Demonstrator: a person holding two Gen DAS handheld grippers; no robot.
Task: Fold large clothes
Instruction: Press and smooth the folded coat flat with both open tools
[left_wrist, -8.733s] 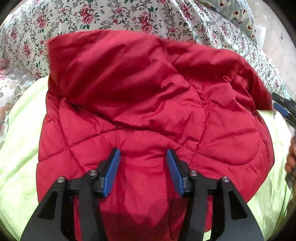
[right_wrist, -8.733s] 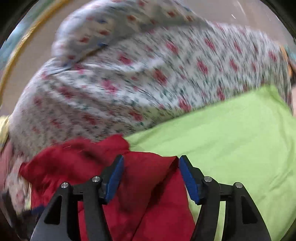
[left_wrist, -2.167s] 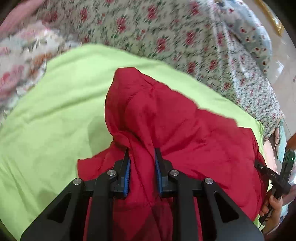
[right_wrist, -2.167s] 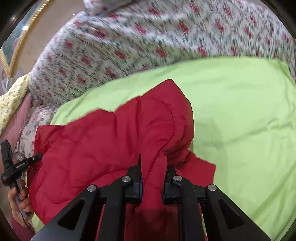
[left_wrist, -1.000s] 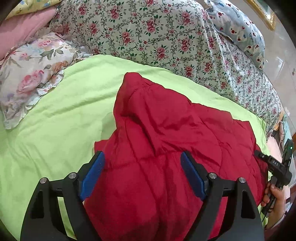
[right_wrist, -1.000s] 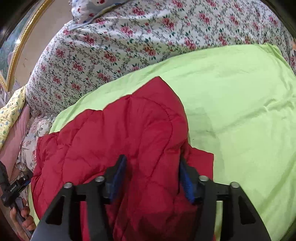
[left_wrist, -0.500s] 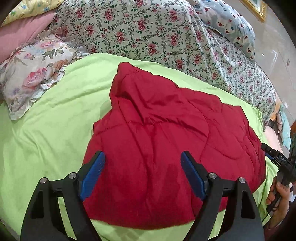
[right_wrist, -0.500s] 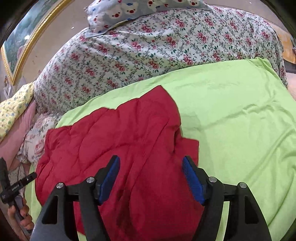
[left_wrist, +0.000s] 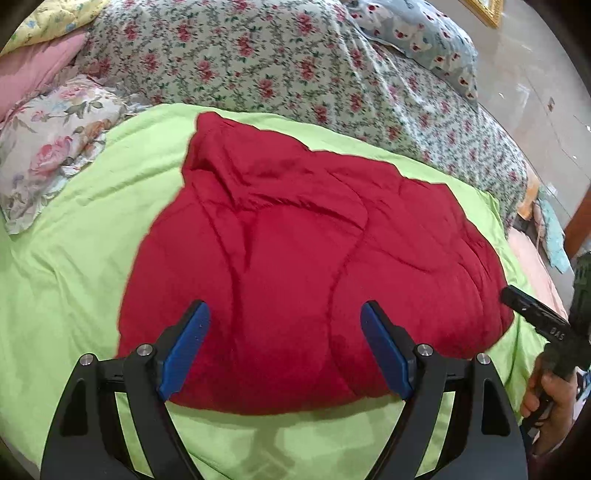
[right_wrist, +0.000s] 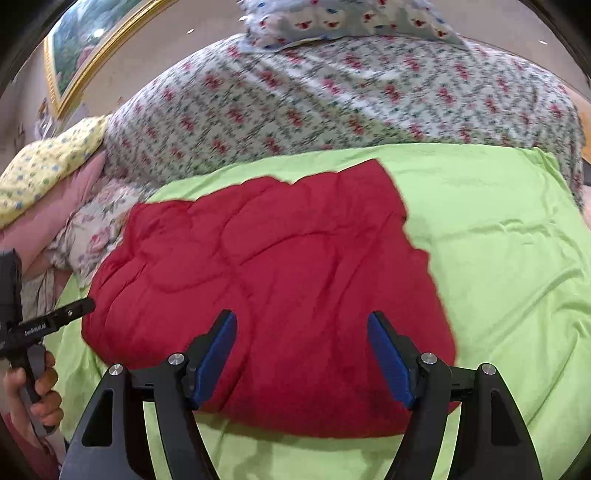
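Note:
A red quilted jacket (left_wrist: 295, 258) lies folded into a compact bundle on the lime green sheet (left_wrist: 74, 258). It also shows in the right wrist view (right_wrist: 280, 280). My left gripper (left_wrist: 284, 347) is open and empty, held above the bundle's near edge. My right gripper (right_wrist: 301, 354) is open and empty, also above the near edge. Each gripper shows at the edge of the other's view, the right gripper (left_wrist: 535, 325) in a hand and the left gripper (right_wrist: 44, 325) in a hand.
A floral bedspread (left_wrist: 295, 74) covers the bed behind the green sheet (right_wrist: 498, 240). A floral pillow (left_wrist: 51, 147) lies at the left, with pink and yellow pillows (right_wrist: 44, 166) beyond. A blue patterned pillow (left_wrist: 424, 40) lies at the back. A framed picture (right_wrist: 85, 40) hangs on the wall.
Both grippers were shut on folds of the jacket, then opened and let go. Over the last second both have drawn back and up, so the whole bundle shows.

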